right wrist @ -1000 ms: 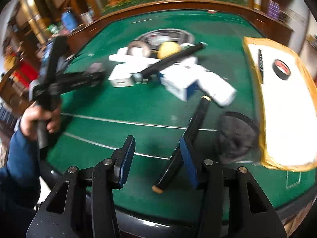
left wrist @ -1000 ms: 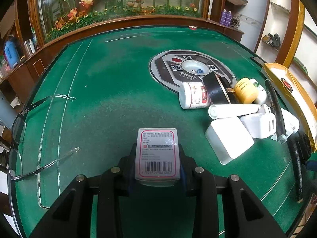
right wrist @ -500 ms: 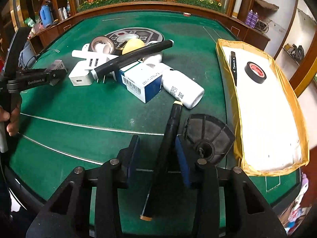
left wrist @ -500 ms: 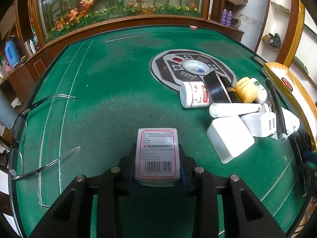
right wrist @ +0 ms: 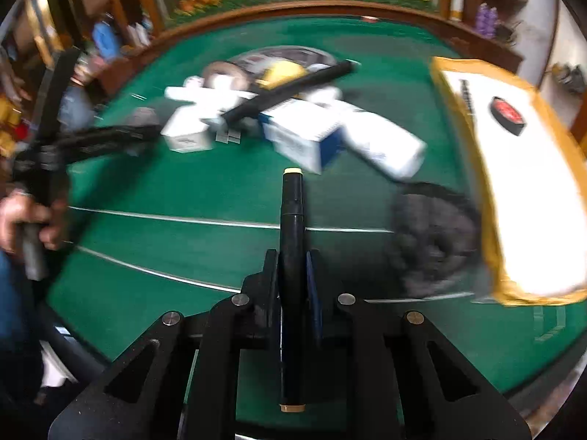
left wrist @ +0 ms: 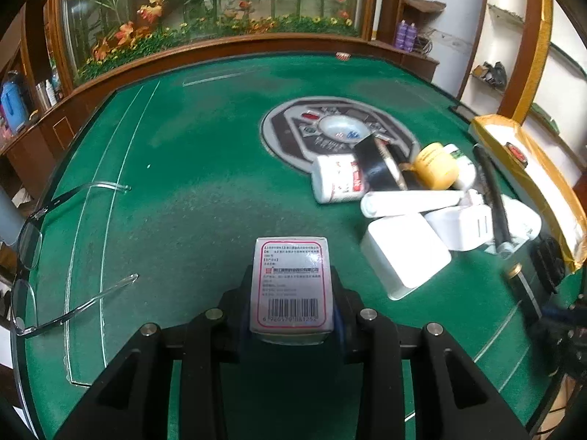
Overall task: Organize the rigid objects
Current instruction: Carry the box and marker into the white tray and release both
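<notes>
My left gripper (left wrist: 291, 293) is shut on a small white box with a pink border and a barcode (left wrist: 291, 286), held over the green table. My right gripper (right wrist: 292, 267) is shut on a black marker with tan end caps (right wrist: 292, 220), which points straight ahead above the felt. A pile of rigid items lies ahead: a white charger block (left wrist: 403, 256), a white tube (left wrist: 411, 201), a white pill bottle (left wrist: 335, 183), a black tape roll (left wrist: 378, 165), a yellow jar (left wrist: 436, 165) and a blue-and-white box (right wrist: 304, 135). The right wrist view is motion-blurred.
A yellow-edged white tray (right wrist: 524, 183) at the right holds a black tape roll (right wrist: 508, 113) and a pen. A black round lid (right wrist: 433, 234) lies beside it. Eyeglasses (left wrist: 29, 242) rest at the table's left edge. A round control panel (left wrist: 337, 132) sits mid-table.
My right gripper has closed on the black marker and lifted it off the felt so that it points straight ahead. My left gripper keeps holding the box, almost still.
</notes>
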A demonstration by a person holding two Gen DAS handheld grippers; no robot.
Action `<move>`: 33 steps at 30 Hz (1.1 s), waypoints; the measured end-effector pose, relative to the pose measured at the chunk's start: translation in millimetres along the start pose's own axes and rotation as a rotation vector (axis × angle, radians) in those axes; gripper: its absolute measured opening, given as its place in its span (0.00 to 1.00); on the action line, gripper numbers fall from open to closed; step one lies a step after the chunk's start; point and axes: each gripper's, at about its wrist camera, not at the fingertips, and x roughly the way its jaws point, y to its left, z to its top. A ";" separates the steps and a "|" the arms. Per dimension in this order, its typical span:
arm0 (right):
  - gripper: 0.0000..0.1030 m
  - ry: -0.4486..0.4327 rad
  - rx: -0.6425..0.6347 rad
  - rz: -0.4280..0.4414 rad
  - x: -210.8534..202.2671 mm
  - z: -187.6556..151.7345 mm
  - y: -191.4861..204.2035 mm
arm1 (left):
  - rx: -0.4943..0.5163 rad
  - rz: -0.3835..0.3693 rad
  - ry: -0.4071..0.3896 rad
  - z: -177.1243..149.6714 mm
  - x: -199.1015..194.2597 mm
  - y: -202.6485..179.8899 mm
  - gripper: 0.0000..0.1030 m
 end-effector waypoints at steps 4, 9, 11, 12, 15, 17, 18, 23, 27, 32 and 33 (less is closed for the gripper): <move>0.14 -0.026 0.007 0.074 -6.4 -2.5 6.4 | -0.004 -0.023 -0.026 1.7 -5.3 -0.8 0.33; 0.14 -0.074 0.064 0.170 -19.4 -3.4 -2.9 | -0.017 -0.047 -0.068 3.6 -16.1 -4.1 0.33; 0.14 -0.096 0.101 0.194 -24.3 -2.0 -10.4 | -0.018 -0.067 -0.080 4.4 -21.0 -9.1 0.34; 0.14 -0.102 0.116 0.203 -26.4 -1.5 -13.9 | -0.013 -0.072 -0.087 4.8 -23.8 -12.6 0.34; 0.14 -0.131 0.160 0.219 -34.8 1.1 -28.4 | -0.002 -0.097 -0.103 5.7 -30.3 -24.9 0.34; 0.14 -0.149 0.186 0.222 -40.5 2.1 -39.9 | 0.006 -0.120 -0.109 7.5 -33.8 -37.4 0.34; 0.14 -0.157 0.198 0.223 -42.4 2.1 -44.3 | 0.010 -0.133 -0.110 8.4 -35.3 -43.1 0.34; 0.14 -0.197 0.261 0.225 -57.2 -2.8 -73.2 | 0.068 -0.213 -0.108 21.2 -42.3 -87.0 0.34; 0.14 -0.239 0.296 0.207 -73.7 -3.2 -97.9 | 0.114 -0.276 -0.097 34.8 -44.7 -126.9 0.34; 0.14 -0.278 0.346 0.148 -94.1 3.0 -137.7 | 0.164 -0.348 -0.077 58.4 -36.9 -184.8 0.34; 0.14 -0.276 0.358 0.134 -95.9 4.7 -145.7 | 0.173 -0.355 -0.072 62.2 -34.4 -194.5 0.34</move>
